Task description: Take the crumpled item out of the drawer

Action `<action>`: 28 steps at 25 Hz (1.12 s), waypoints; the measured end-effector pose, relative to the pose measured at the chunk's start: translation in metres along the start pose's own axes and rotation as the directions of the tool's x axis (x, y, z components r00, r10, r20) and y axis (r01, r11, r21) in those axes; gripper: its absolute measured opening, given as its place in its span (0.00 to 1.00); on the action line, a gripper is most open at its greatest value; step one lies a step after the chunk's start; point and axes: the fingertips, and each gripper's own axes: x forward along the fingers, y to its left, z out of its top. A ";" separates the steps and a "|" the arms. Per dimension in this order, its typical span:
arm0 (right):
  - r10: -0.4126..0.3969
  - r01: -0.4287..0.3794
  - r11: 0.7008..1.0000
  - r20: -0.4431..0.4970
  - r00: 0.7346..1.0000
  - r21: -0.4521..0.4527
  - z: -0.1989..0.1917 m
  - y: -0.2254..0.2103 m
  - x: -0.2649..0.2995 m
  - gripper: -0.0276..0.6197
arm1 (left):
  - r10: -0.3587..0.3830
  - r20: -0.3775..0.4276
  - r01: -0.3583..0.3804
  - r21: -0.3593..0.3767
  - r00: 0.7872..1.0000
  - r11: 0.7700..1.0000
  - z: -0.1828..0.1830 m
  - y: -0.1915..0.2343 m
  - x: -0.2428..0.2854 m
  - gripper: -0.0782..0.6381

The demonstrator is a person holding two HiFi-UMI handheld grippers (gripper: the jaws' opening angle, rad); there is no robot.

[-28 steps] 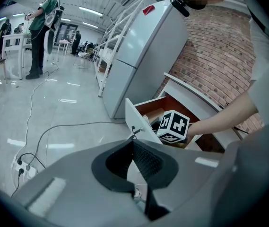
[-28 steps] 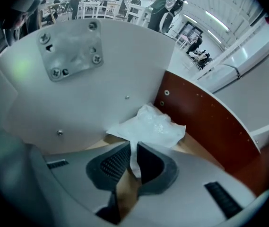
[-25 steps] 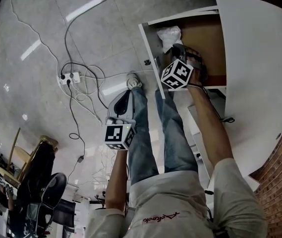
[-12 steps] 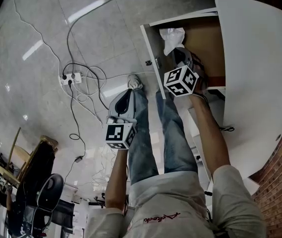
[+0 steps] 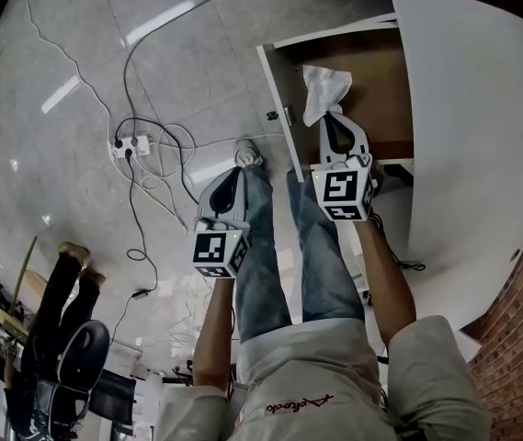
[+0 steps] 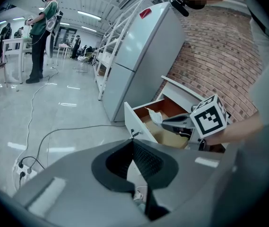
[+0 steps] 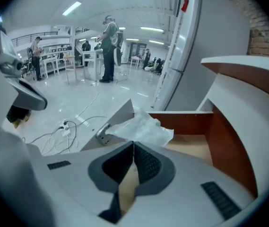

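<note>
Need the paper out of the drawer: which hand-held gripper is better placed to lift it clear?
Right. The right hand-held gripper is shut on the paper over the drawer; the left hand-held gripper hangs shut, away from it.

The drawer [image 5: 385, 76] lies open from above; the tabletop [image 5: 482, 136] overhangs its rear, and the front panel [image 5: 276, 95] walls its front.
</note>
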 end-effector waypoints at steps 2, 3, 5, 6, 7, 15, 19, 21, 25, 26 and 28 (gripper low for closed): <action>0.011 -0.015 0.997 0.049 0.999 0.079 0.002 0.007 -0.016 0.07 | -0.003 0.002 0.003 0.005 1.000 1.000 0.001 -0.002 -0.001 0.12; 0.015 -0.023 0.993 0.070 0.997 0.115 0.003 0.010 -0.023 0.07 | -0.004 0.003 0.004 0.009 1.000 1.000 0.001 -0.002 -0.001 0.12; 0.017 -0.035 0.985 0.106 0.994 0.172 0.004 0.014 -0.037 0.07 | -0.004 0.008 0.004 0.015 1.000 1.000 0.003 -0.003 -0.002 0.12; 0.017 -0.040 0.980 0.120 0.993 0.193 0.004 0.015 -0.042 0.07 | -0.004 0.012 0.004 0.017 1.000 1.000 0.004 -0.004 -0.002 0.12; 0.019 -0.047 0.976 0.131 0.991 0.213 0.003 0.016 -0.047 0.07 | -0.004 0.015 0.004 0.019 1.000 1.000 0.005 -0.005 -0.002 0.12; 0.035 -0.084 0.958 0.177 0.983 0.275 0.006 0.022 -0.068 0.07 | 0.013 0.053 -0.013 0.018 0.999 1.000 0.019 -0.008 -0.010 0.12; 0.041 -0.099 0.958 0.213 0.976 0.270 0.025 0.018 -0.082 0.07 | 0.018 0.075 -0.020 0.021 0.997 1.000 0.035 -0.012 -0.019 0.12; 0.043 -0.104 0.959 0.229 0.973 0.263 0.037 0.017 -0.094 0.07 | 0.019 0.086 -0.021 0.028 0.996 0.999 0.045 -0.017 -0.027 0.12; 0.035 -0.107 0.961 0.271 0.962 0.256 0.067 0.008 -0.114 0.07 | 0.026 0.121 -0.032 0.047 0.992 0.998 0.073 -0.024 -0.041 0.12; 0.029 -0.104 0.962 0.284 0.958 0.253 0.076 0.002 -0.118 0.07 | 0.027 0.132 -0.034 0.051 0.991 0.998 0.082 -0.025 -0.043 0.12; 0.015 -0.095 0.965 0.309 0.951 0.245 0.096 -0.010 -0.125 0.07 | 0.026 0.154 -0.036 0.061 0.988 0.998 0.102 -0.029 -0.048 0.12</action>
